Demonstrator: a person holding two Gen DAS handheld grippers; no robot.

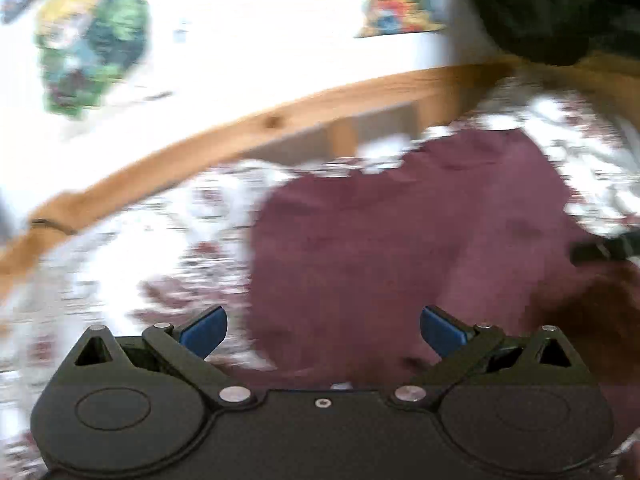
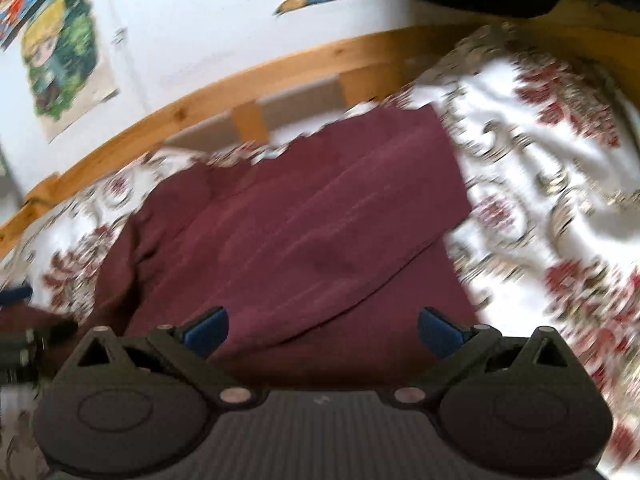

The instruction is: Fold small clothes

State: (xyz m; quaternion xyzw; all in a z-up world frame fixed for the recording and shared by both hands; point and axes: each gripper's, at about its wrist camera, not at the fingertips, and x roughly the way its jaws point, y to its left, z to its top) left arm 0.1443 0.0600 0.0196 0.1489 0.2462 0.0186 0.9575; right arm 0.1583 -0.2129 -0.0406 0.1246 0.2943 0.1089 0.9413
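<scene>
Maroon garment on a floral bedspread, both claws empty

Left wrist view: the left gripper (image 1: 323, 330) gapes wide, holding nothing, above the maroon garment (image 1: 400, 240) on the floral bedspread (image 1: 180, 240). Right wrist view: the right gripper (image 2: 322, 330) is spread fully, empty, over the partly folded garment (image 2: 304, 232); wooden bed rail (image 2: 200, 96) behind.

Motion-blurred floral bedspread (image 1: 120, 264), smeared wall pictures (image 1: 92, 40), dark bundle (image 1: 552, 4) cut off at top edge

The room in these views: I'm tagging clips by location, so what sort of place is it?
Most likely a bedroom: a floral bedspread under the maroon garment, a wooden bed frame behind, and colourful pictures on the white wall.
</scene>
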